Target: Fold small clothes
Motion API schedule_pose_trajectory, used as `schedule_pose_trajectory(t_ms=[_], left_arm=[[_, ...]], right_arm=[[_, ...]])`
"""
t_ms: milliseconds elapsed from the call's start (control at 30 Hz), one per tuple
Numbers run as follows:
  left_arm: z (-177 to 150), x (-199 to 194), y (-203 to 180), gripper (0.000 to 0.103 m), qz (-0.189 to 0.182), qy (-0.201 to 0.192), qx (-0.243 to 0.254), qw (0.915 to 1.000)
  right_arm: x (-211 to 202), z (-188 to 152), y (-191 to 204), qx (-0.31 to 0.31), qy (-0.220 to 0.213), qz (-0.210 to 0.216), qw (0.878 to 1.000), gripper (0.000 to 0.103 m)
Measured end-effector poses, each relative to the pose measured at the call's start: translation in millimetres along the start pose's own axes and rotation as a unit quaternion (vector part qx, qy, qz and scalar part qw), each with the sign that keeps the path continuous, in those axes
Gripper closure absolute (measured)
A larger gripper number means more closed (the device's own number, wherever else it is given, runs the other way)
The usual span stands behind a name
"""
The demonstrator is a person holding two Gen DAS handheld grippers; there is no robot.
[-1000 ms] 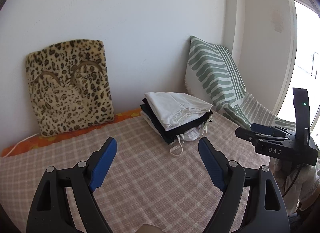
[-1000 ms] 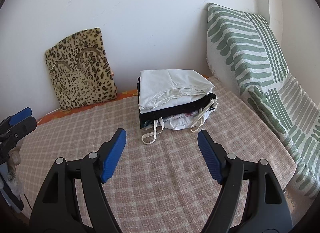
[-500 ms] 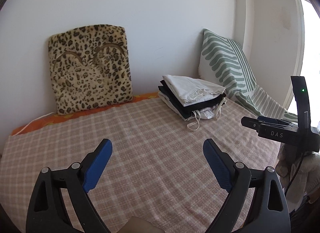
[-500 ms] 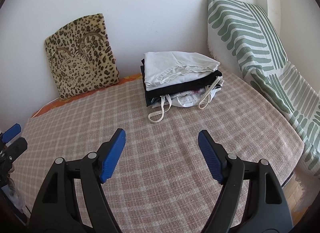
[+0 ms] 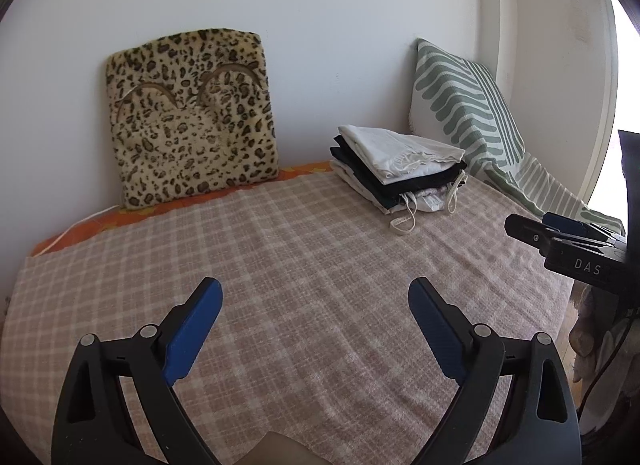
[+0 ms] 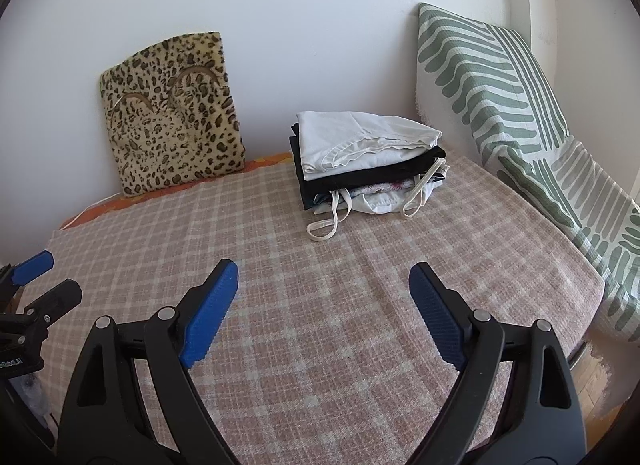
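Note:
A stack of folded clothes [image 5: 398,167], white on top, black below, with loose white straps hanging out in front, sits at the far right of the checked blanket [image 5: 304,265]. It also shows in the right wrist view [image 6: 364,163]. My left gripper [image 5: 316,305] is open and empty, held above the blanket well short of the stack. My right gripper [image 6: 324,285] is open and empty, also short of the stack. The right gripper also shows at the right edge of the left wrist view [image 5: 560,233], and the left gripper at the left edge of the right wrist view [image 6: 36,277].
A leopard-print cushion [image 5: 190,121] leans on the white wall at the back left. A green-striped cushion [image 6: 512,105] leans at the right, its cover draping down the blanket's right edge. An orange sheet [image 5: 100,221] shows at the back edge.
Both grippers have drawn back from the stack, which now looks smaller and farther away. Both stay open and empty. The stack has not moved.

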State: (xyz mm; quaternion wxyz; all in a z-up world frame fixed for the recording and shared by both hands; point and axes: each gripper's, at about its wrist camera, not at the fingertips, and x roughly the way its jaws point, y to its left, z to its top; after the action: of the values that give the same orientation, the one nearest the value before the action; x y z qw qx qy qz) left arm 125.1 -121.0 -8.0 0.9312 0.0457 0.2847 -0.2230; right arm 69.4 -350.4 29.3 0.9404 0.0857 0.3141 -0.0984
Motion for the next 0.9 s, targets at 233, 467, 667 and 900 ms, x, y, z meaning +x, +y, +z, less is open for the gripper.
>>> schedule_pose_trajectory(t_ms=[233,467,667,900], left_arm=[[-6.2,6.1,0.7,0.009,-0.003,0.010,-0.004,0.9999],[-4.4,4.7,0.2,0.009,-0.004,0.007,-0.004,1.0000],[-3.7,2.0,0.3,0.009,-0.002,0.003,-0.004,1.0000],[-2.7,-1.3,-0.7,0.009,-0.002,-0.001,-0.003,1.0000]], right_arm=[[-5.3,0.0,5.4,-0.003,-0.019,-0.003,1.000,0.009],[-5.6,0.2,7.8,-0.003,-0.019,-0.005,1.000,0.009],[-3.2,5.2,5.9,0.002,-0.021,-0.006,1.000,0.009],[-3.3,5.6,3.5,0.003,-0.024,-0.005,1.000,0.009]])
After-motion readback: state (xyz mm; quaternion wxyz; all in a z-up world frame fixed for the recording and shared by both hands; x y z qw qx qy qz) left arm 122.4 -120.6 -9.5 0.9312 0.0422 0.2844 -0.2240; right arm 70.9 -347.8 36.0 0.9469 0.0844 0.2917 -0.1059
